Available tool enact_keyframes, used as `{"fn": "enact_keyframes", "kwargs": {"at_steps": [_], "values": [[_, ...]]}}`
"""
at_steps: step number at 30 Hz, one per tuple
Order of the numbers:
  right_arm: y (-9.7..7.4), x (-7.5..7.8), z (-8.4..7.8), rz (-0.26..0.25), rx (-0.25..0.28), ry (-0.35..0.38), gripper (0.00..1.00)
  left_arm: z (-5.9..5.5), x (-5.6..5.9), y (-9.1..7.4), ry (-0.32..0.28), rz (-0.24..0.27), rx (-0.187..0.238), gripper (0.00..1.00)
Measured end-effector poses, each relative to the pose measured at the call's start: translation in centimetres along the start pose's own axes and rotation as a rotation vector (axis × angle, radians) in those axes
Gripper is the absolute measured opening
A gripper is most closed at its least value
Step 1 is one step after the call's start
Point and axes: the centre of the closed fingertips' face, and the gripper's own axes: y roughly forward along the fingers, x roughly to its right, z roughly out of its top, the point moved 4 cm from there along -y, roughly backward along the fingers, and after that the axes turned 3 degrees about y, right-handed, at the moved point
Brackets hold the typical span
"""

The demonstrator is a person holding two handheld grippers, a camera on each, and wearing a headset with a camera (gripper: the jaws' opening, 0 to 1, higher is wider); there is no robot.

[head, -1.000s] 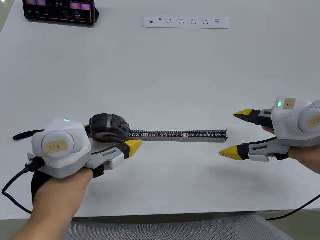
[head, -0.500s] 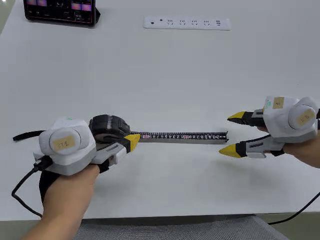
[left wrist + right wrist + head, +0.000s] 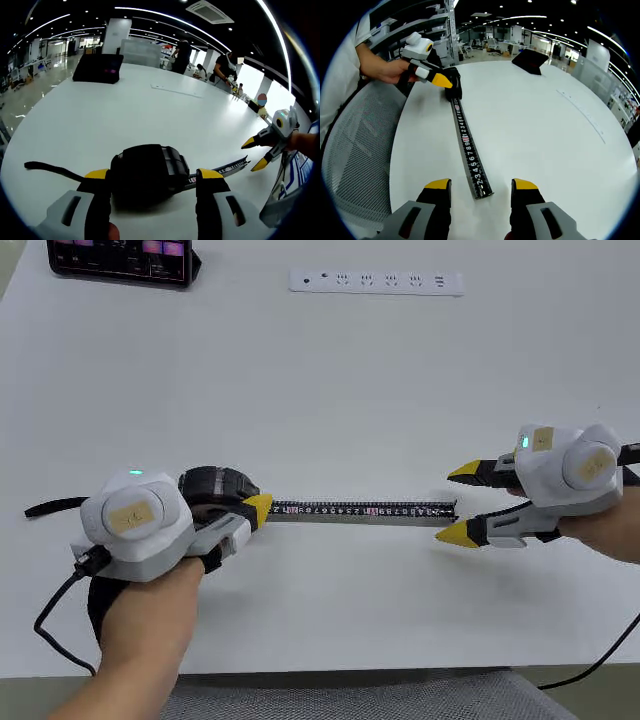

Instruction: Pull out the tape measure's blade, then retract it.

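Observation:
A black tape measure case point(image 3: 215, 492) lies on the white table point(image 3: 330, 390), its blade point(image 3: 360, 510) drawn out flat to the right. My left gripper point(image 3: 240, 492) is shut on the case; in the left gripper view the case point(image 3: 147, 172) sits tight between the yellow-tipped fingers point(image 3: 97, 176). My right gripper point(image 3: 458, 502) is open, and its two yellow tips straddle the blade's hooked end point(image 3: 451, 508) without touching it. In the right gripper view the blade's end point(image 3: 482, 192) lies between the open fingertips point(image 3: 438, 185), and the blade point(image 3: 467, 145) runs away to the case point(image 3: 454, 85).
A white power strip point(image 3: 376, 281) and a dark tablet point(image 3: 120, 260) lie at the table's far side. A black strap point(image 3: 55, 508) trails left from the case, and a cable point(image 3: 60, 590) hangs off the left gripper. A mesh chair seat point(image 3: 350, 695) is below the front edge.
The left gripper has closed in on the case from beside it. The right gripper has moved left, so its open tips now flank the blade's end.

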Motion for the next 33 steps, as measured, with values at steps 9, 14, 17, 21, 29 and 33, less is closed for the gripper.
{"fn": "enact_keyframes", "kwargs": {"at_steps": [9, 14, 17, 21, 29, 33], "values": [[0.2, 0.0, 0.0, 0.015, -0.021, -0.026, 0.39, 0.0, -0.2, 0.1, -0.026, 0.019, 0.005, 0.62], [0.3, 0.0, -0.2, 0.018, -0.03, -0.029, 0.37, -0.1, -0.4, 0.1, -0.031, 0.03, 0.006, 0.6], [0.3, 0.0, -0.3, 0.022, -0.037, -0.032, 0.35, -0.1, -0.4, 0.1, -0.032, 0.028, 0.005, 0.6], [0.3, 0.0, -0.6, 0.028, -0.052, -0.041, 0.33, -0.1, -0.4, 0.1, -0.033, 0.027, 0.002, 0.6], [0.3, 0.1, -0.8, 0.038, -0.079, -0.069, 0.26, -0.1, -0.4, 0.2, -0.029, 0.029, -0.003, 0.6], [0.4, 0.1, -1.0, 0.042, -0.097, -0.09, 0.23, -0.1, -0.4, 0.2, -0.029, 0.027, -0.002, 0.6]]}}
